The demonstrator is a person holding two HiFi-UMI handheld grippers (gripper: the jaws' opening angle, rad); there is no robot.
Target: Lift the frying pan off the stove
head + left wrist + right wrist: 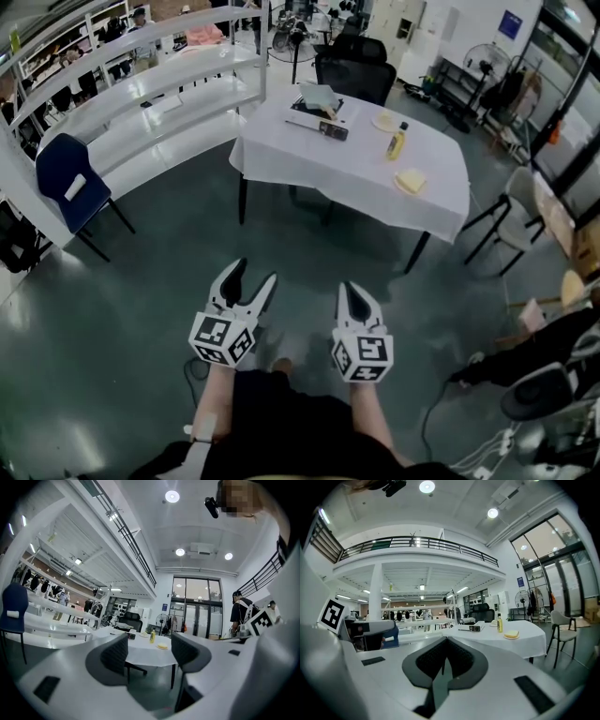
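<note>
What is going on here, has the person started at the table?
Not yet. A person holds a claw in each hand and stands on the floor, apart from the white table. The left claw is open and empty; the right claw is shut on nothing. A yellow bottle and a flat device sit on the table, untouched.

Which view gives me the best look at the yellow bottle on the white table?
Head view: the yellow bottle stands unobstructed on the white table. Right gripper view shows it small, side-on; left gripper view only tiny and far.
</note>
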